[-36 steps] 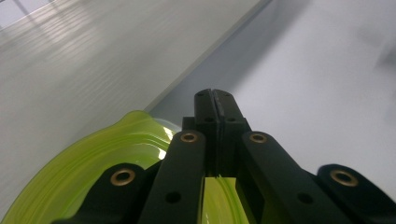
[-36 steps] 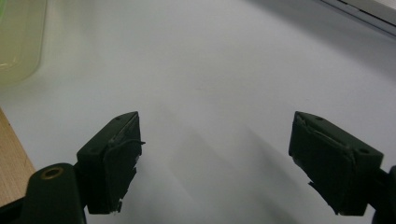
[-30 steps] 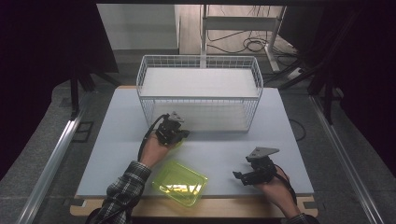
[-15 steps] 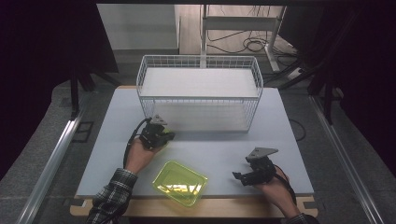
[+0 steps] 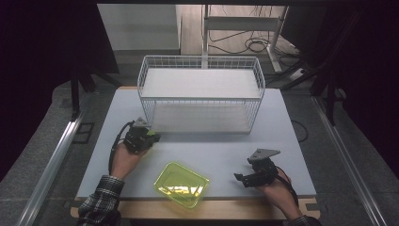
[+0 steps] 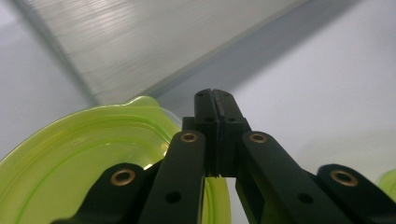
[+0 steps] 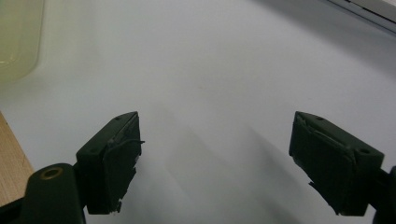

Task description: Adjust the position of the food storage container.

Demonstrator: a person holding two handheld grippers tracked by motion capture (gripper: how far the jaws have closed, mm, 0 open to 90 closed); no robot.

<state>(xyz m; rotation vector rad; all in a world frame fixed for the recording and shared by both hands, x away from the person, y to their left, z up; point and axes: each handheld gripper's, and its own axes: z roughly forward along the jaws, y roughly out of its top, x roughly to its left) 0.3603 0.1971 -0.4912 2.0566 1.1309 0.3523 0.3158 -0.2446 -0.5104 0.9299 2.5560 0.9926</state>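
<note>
My left gripper (image 5: 151, 137) sits left of centre on the table, near the wire basket's front left corner. In the left gripper view the left gripper (image 6: 215, 99) has its jaws shut, pads meeting at the tips. A translucent yellow-green, lid-like piece (image 6: 70, 158) lies close under and left of the jaws; a green bit (image 5: 153, 133) shows at the tips from above. I cannot tell whether it is pinched. A yellow-green container (image 5: 182, 184) rests at the front edge. My right gripper (image 5: 241, 179) rests at the front right. The right gripper (image 7: 215, 163) is open over bare table.
A white wire basket (image 5: 201, 99) with a pale floor stands across the back of the grey table (image 5: 211, 150). The container's pale corner (image 7: 14, 42) shows far left in the right gripper view. A wooden strip (image 7: 11, 172) runs along the table's front edge.
My left hand and gripper have slid left along the table, away from the middle of the basket's front. The right hand has stayed put.
</note>
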